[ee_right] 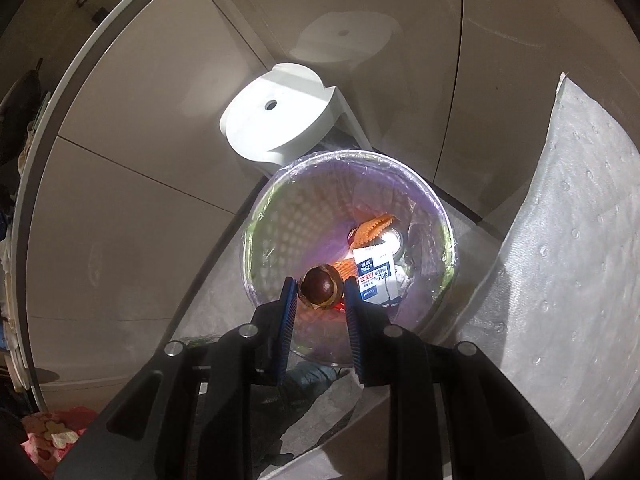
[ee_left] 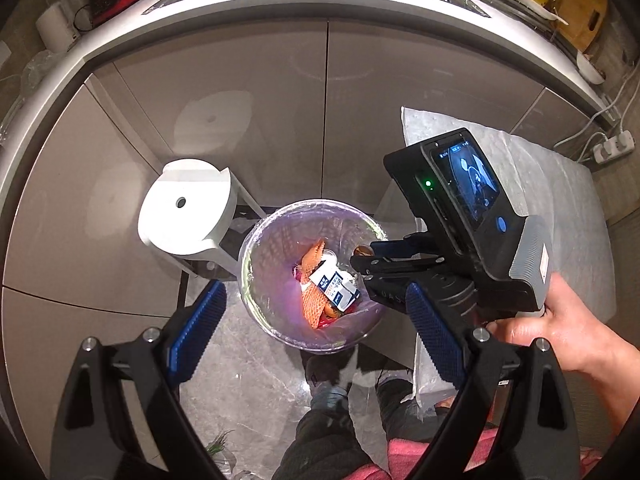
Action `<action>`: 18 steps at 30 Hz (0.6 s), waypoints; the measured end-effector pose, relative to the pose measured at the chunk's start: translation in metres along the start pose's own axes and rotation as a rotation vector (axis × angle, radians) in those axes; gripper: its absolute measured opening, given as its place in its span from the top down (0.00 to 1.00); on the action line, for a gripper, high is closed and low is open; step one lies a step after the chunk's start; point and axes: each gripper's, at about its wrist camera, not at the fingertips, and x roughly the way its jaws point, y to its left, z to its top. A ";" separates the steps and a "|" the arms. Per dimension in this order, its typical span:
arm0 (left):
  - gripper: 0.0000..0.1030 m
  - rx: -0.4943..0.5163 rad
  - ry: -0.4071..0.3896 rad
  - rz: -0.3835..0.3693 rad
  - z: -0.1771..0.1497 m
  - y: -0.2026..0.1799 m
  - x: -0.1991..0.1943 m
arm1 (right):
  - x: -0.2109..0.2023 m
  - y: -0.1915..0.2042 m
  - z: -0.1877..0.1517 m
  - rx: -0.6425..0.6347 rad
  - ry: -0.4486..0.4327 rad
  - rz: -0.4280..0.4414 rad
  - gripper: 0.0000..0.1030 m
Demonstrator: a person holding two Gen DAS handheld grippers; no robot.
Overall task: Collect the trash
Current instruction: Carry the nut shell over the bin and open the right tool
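A white round stool (ee_right: pixel 276 118) stands beyond the jaws, left of their line, against glossy beige cabinet doors (ee_right: pixel 168 128). A dimpled silver sheet (ee_right: pixel 560 240) lies to their right. Grey marbled floor (ee_left: pixel 256 380) spreads below.

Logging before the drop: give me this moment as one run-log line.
right hand-held gripper: shut on dark round husk | over lined trash bin | left hand-held gripper: open, empty | bin holds carton, orange netting
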 end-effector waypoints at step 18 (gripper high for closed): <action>0.15 0.127 -0.075 -0.039 0.011 -0.027 -0.026 | -0.109 -0.051 -0.039 0.314 -0.219 -0.055 0.17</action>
